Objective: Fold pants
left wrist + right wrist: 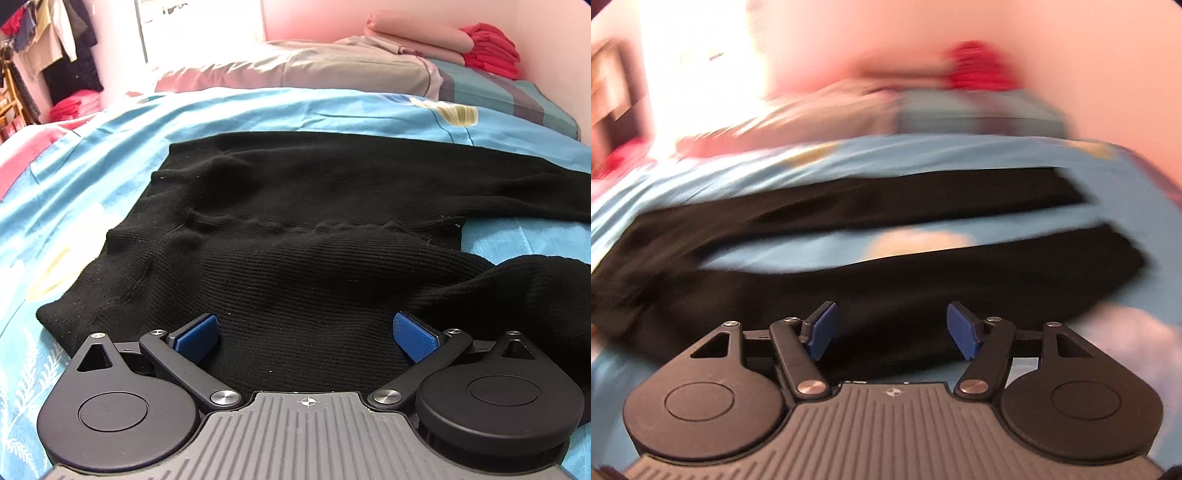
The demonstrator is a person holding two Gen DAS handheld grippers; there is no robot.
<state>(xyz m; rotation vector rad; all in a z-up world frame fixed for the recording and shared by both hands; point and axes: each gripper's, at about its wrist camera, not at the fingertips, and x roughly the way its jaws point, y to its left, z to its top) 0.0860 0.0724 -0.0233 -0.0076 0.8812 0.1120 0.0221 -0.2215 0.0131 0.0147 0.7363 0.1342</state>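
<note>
Your left gripper [308,334] hangs with its jaws spread wide over the near waist end of the black pants [295,229], gripping nothing, the cloth running off toward 12 and 2 o'clock. Your right gripper [892,332], jaws also apart and empty, sits above the nearer of 2 legs; beyond, at 12 o'clock, lies the blue bedsheet [258,110].

We found open blue bedsheet [92,177] at nine o'clock of the black pants [295,229], and a bare strip [820,247] between their two legs. At twelve o'clock, pillows [295,70] and folded red clothes [487,48] blocked the far edge; hanging garments [48,44] crowded ten o'clock.
</note>
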